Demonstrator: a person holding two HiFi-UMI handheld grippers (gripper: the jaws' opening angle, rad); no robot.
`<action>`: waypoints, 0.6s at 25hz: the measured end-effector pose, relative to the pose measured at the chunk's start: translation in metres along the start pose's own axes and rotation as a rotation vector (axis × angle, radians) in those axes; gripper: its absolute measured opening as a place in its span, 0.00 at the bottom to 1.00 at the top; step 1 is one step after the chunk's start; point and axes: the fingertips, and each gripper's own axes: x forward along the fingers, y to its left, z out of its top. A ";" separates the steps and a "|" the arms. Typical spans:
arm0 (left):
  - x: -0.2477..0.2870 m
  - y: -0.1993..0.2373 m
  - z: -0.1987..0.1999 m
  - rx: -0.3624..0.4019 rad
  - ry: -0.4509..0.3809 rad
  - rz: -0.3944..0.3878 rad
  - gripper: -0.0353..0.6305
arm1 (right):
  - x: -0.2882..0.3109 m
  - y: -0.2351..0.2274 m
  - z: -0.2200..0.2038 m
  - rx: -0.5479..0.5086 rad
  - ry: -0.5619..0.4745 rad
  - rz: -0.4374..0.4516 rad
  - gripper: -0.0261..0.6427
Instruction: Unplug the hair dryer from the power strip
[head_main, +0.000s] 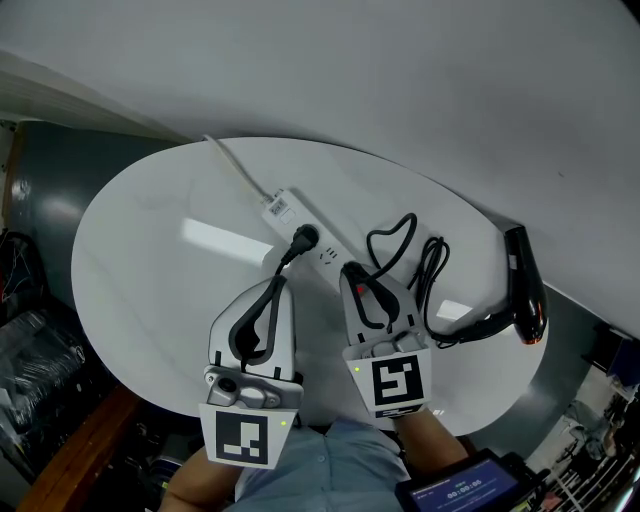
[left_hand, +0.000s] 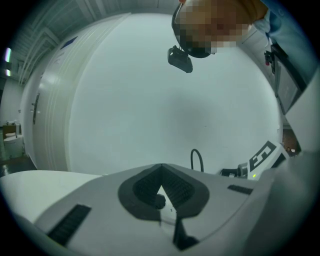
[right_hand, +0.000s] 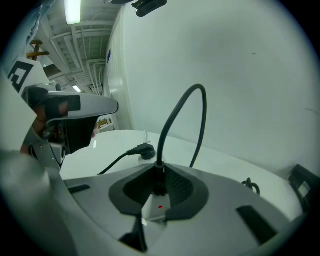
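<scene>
A round white table (head_main: 150, 230) stands against a plain pale wall (head_main: 400, 80); dark grey floor (head_main: 60, 170) lies beside it, a strip light (right_hand: 73, 11) glowing overhead.

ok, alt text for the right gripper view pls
The right tongs are closed on a black plug seated in a white power strip with a small red mark, and the plug's black cord arches up and over to the right. Further back on the white table is a second black plug, with a pale wall behind.
</scene>
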 end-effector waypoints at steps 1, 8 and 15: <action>0.000 0.000 0.000 0.001 0.000 0.000 0.05 | -0.001 0.000 0.001 -0.002 -0.006 -0.001 0.11; -0.002 -0.001 0.005 0.010 -0.012 0.004 0.05 | -0.006 0.000 0.017 0.017 -0.076 -0.012 0.11; -0.008 -0.004 0.015 0.009 -0.039 0.000 0.05 | -0.020 0.000 0.054 0.073 -0.190 -0.055 0.11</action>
